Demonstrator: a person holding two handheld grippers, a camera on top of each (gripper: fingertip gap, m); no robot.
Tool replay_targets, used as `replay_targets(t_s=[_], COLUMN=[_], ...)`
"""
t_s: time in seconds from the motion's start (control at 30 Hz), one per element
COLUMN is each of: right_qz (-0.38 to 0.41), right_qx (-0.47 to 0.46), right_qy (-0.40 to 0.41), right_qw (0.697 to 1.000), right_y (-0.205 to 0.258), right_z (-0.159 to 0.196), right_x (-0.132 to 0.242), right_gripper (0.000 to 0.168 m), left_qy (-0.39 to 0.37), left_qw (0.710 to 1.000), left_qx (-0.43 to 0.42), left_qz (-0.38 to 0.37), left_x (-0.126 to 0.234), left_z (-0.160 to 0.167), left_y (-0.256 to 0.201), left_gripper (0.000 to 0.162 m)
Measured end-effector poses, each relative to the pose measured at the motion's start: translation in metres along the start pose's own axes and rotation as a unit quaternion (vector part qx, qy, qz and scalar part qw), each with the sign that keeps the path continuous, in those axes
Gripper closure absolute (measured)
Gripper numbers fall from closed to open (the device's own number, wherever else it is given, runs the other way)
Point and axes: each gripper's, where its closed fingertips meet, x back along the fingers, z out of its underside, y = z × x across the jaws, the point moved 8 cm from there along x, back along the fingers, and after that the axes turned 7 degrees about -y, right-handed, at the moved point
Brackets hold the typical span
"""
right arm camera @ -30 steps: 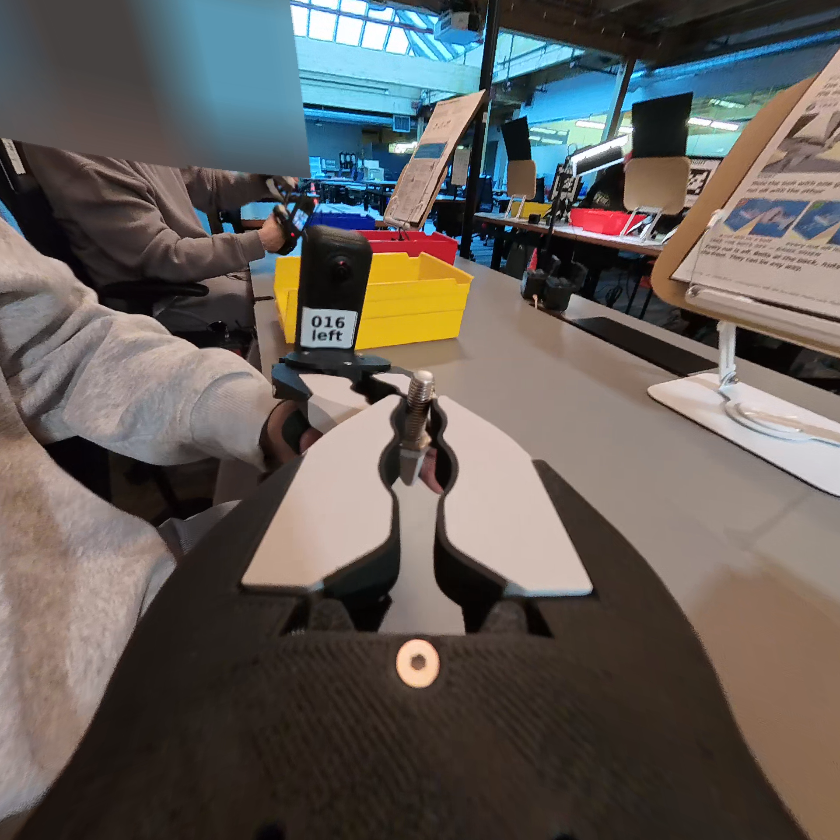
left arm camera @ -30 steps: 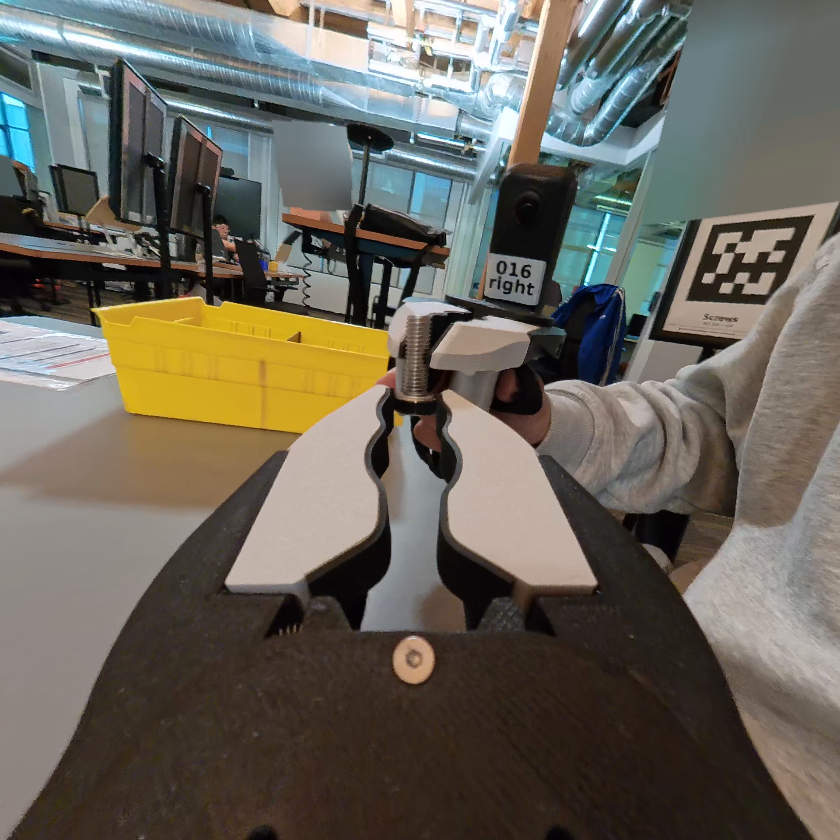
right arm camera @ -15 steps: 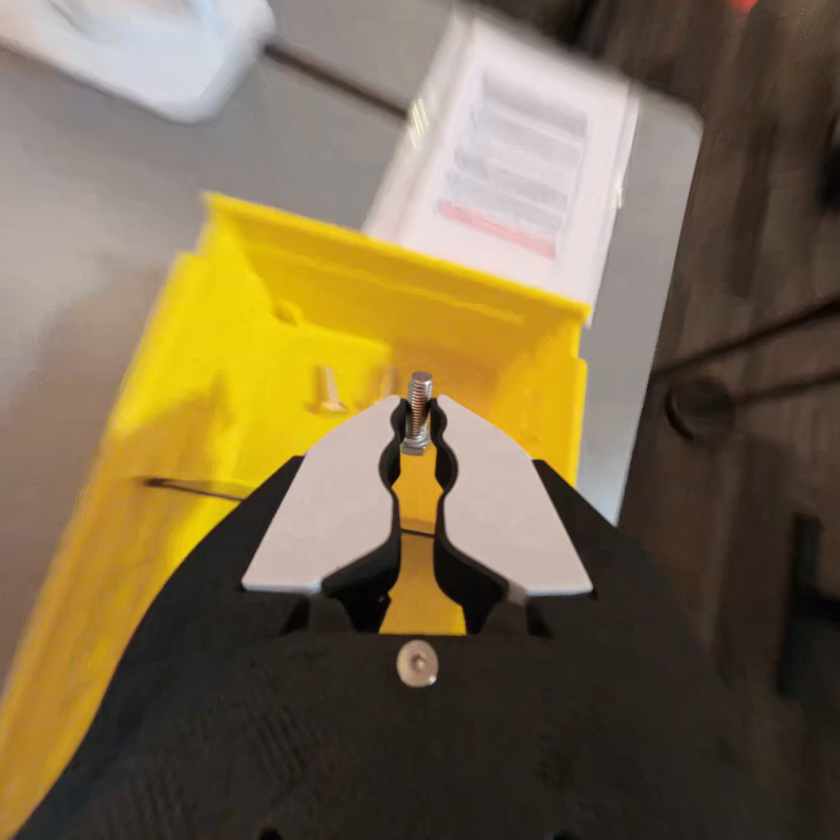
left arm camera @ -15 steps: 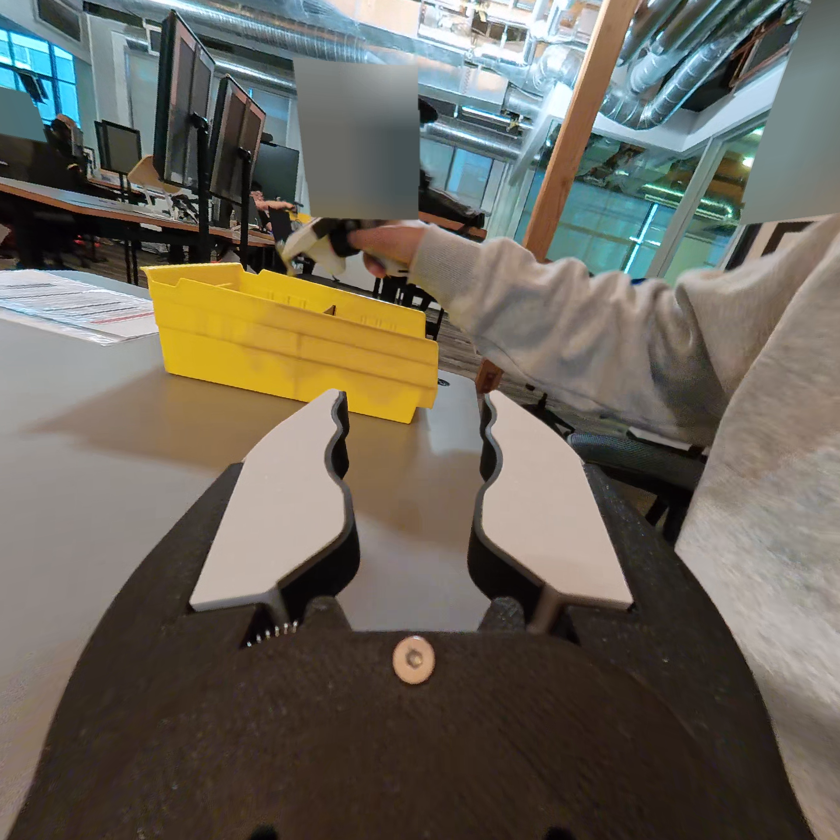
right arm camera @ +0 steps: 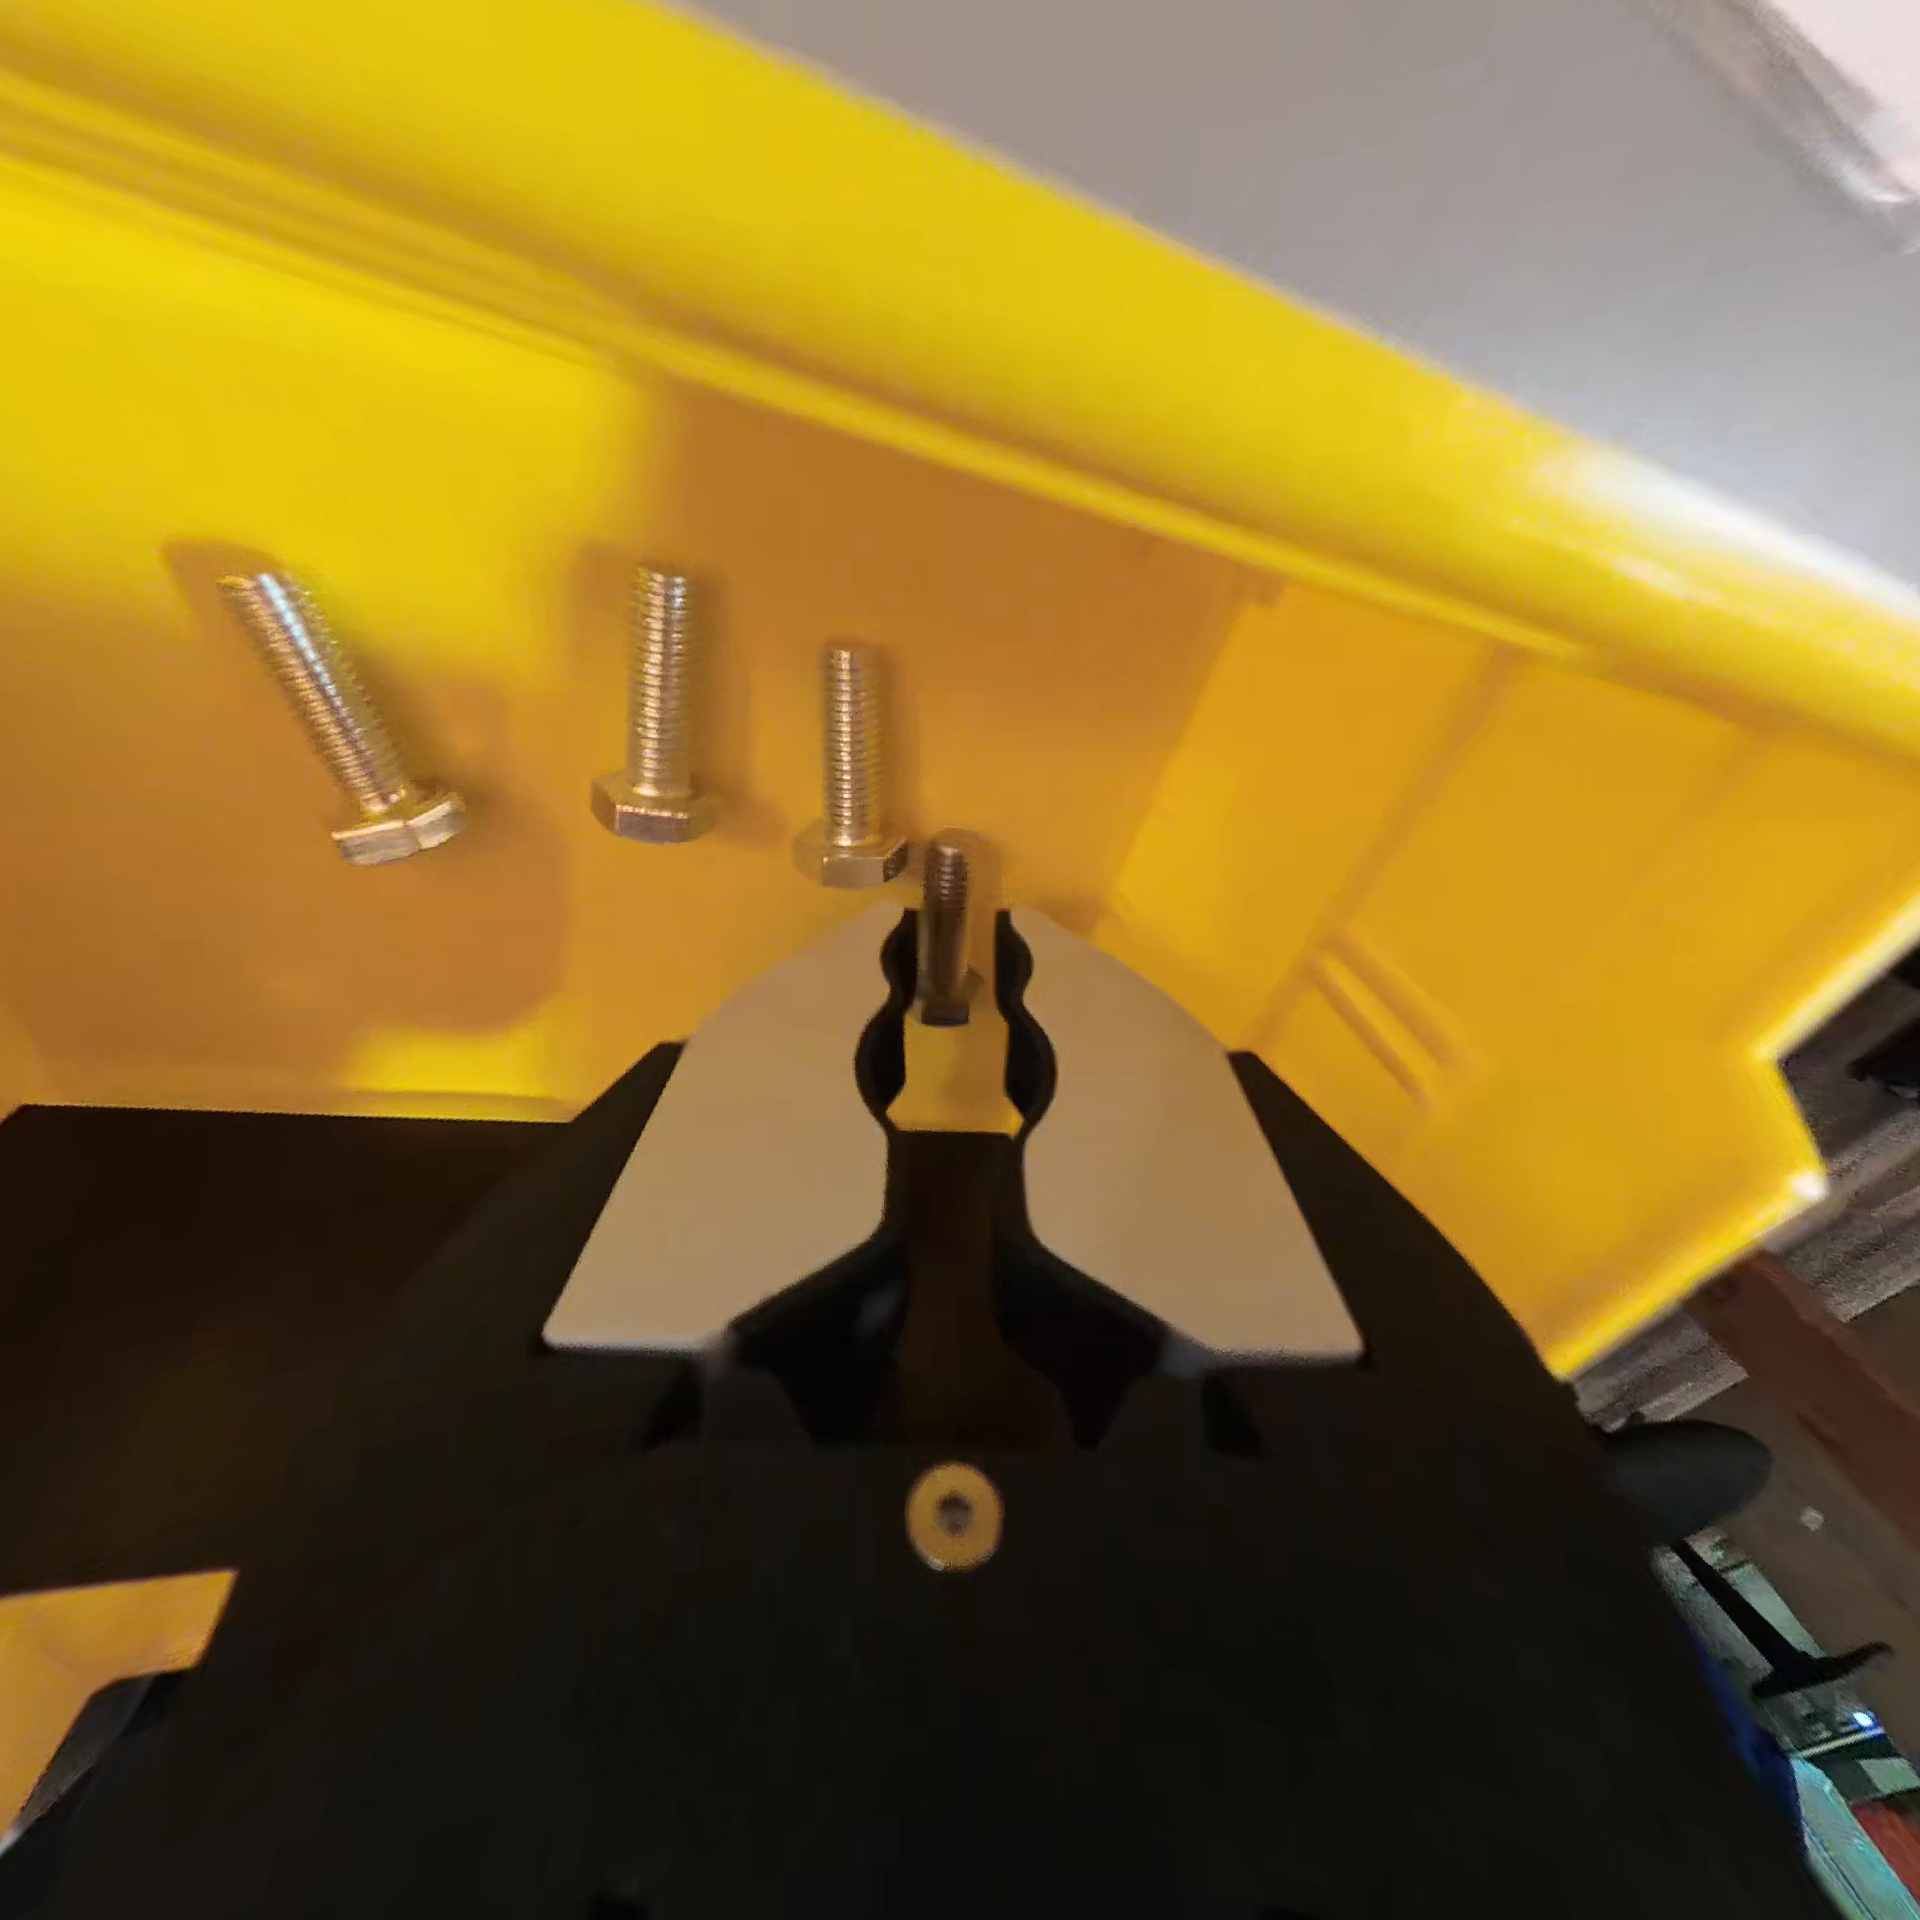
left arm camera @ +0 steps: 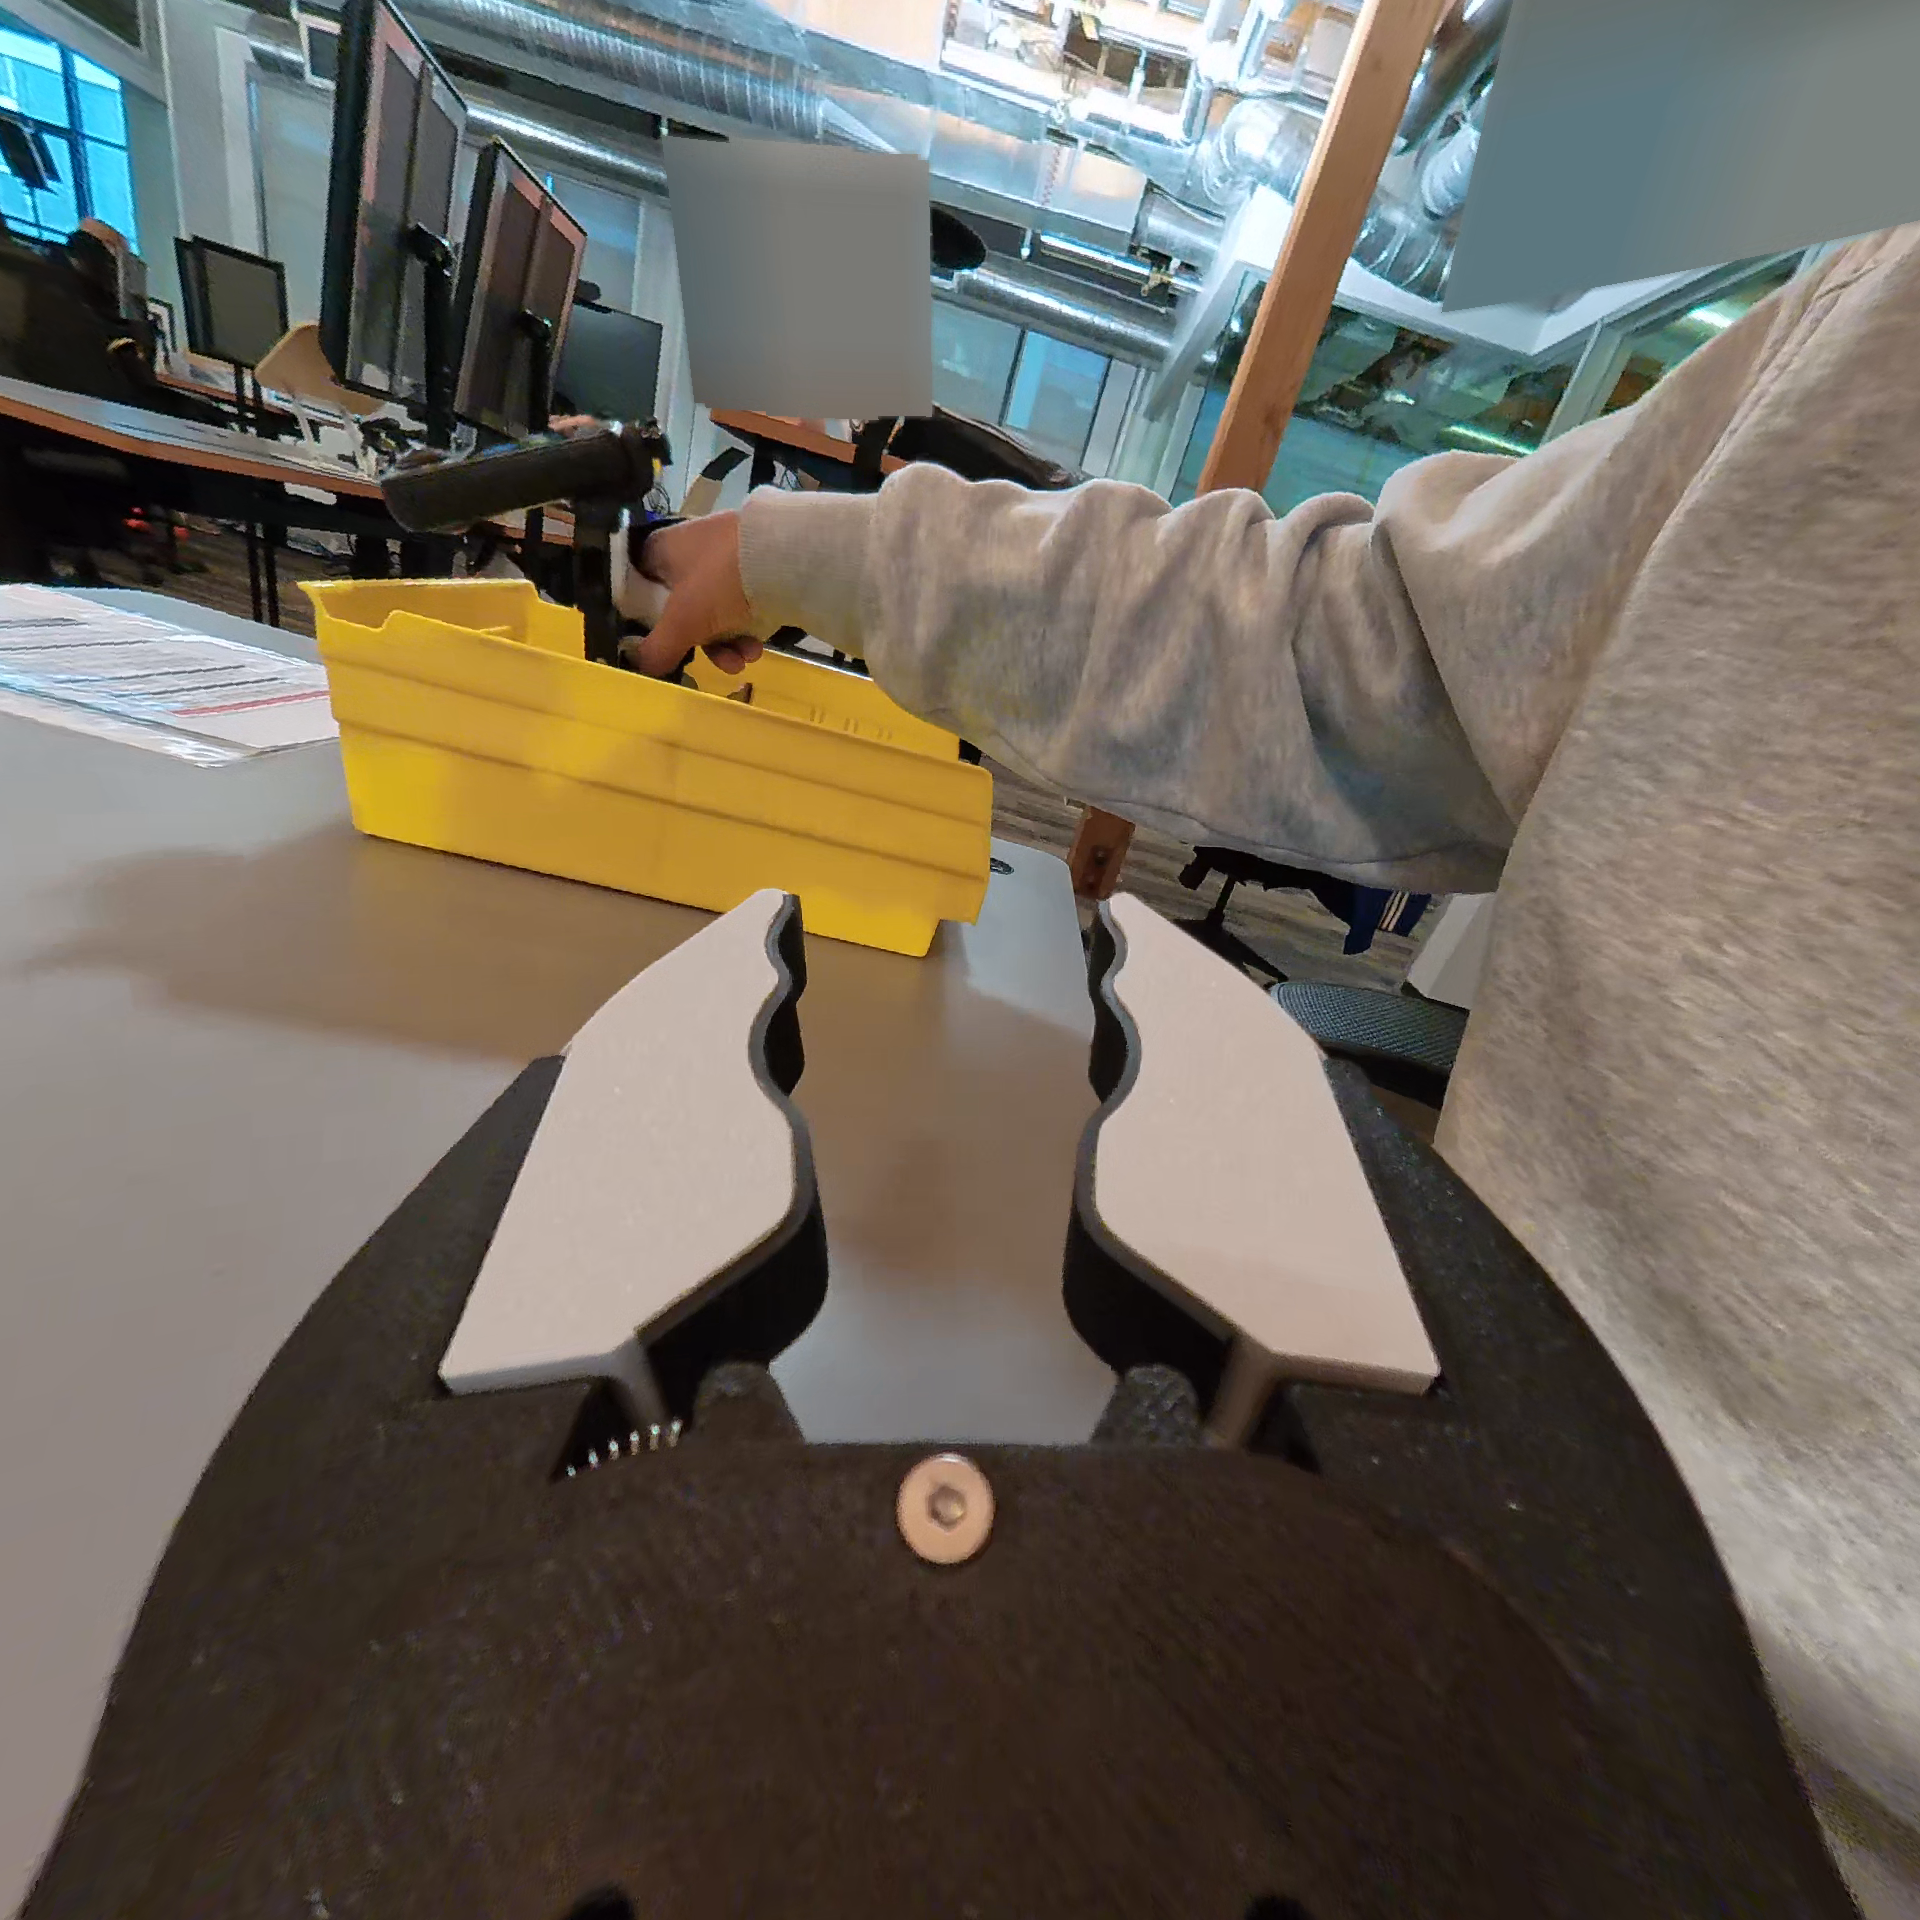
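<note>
My right gripper (right arm camera: pixel 948 920) is shut on a steel hex bolt (right arm camera: pixel 945 920) and reaches down inside the yellow bin (right arm camera: pixel 1351 499), the bolt's threaded end close to the bin floor. Three loose hex bolts (right arm camera: pixel 657 717) lie on the bin floor just beyond it. My left gripper (left arm camera: pixel 940 920) is open and empty, low over the grey table (left arm camera: pixel 208 1091), short of the yellow bin (left arm camera: pixel 665 800). In the left wrist view the right gripper's body (left arm camera: pixel 520 483) and the hand holding it (left arm camera: pixel 691 597) dip into the bin.
A printed sheet (left arm camera: pixel 135 670) lies on the table left of the bin. A grey sleeve (left arm camera: pixel 1195 675) crosses above the table on the right. Desks with monitors (left arm camera: pixel 416 239) and a wooden post (left arm camera: pixel 1299 260) stand behind.
The two grippers held the bolt together; my left opened and let go. My right carried the bolt over to the yellow bin and lowered it inside.
</note>
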Motion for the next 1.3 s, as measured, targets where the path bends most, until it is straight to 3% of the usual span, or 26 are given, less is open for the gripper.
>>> replay_targets(t_s=[0.03,0.13,0.2,0.37,0.47,0.6,0.73,0.9,1.0,1.13,1.3], right_qz=[0.008,0.034,0.048,0.145,0.202,0.243,0.162,0.072,0.051,0.044,0.012], right_qx=[0.000,-0.001,0.011,0.014,-0.056,-0.173,-0.250,-0.282,-0.280,-0.259,-0.253], right_qy=[-0.009,-0.100,-0.217,-0.498,-0.577,-0.620,-0.596,-0.587,-0.596,-0.577,-0.530], right_qw=[1.000,0.994,0.975,0.855,0.789,0.726,0.745,0.756,0.751,0.774,0.809], right_y=[0.000,0.007,0.021,0.068,0.073,0.051,0.027,0.010,0.005,-0.001,-0.003], right_z=[0.001,0.006,0.017,0.099,0.167,0.245,0.265,0.242,0.227,0.211,0.194], right_x=[0.006,0.044,0.083,0.164,0.170,0.115,0.056,0.022,0.021,0.016,0.004], right_gripper=[0.150,0.142,0.130,0.126,0.119,0.110,0.076,0.060,0.061,0.063,0.095], left_qy=[-0.001,-0.001,0.001,0.001,0.002,0.012,0.025,0.034,0.033,0.029,0.032], left_qw=[1.000,1.000,1.000,1.000,1.000,1.000,1.000,0.999,0.999,0.999,0.999], left_qx=[0.002,0.001,-0.002,-0.002,0.001,0.004,-0.009,-0.013,-0.013,-0.009,-0.037], left_qz=[-0.002,-0.007,-0.009,-0.011,-0.011,-0.002,0.007,0.019,0.019,0.014,0.007], left_x=[0.000,0.000,0.000,0.000,0.000,-0.004,-0.013,-0.023,-0.022,-0.017,-0.010], left_z=[0.000,0.000,0.000,0.000,0.000,0.003,0.007,0.011,0.012,0.010,0.009], left_y=[0.001,0.001,0.001,0.001,0.001,-0.005,-0.011,-0.017,-0.018,-0.018,-0.027], left_gripper=[0.108,0.106,0.106,0.106,0.106,0.107,0.108,0.110,0.111,0.113,0.121])
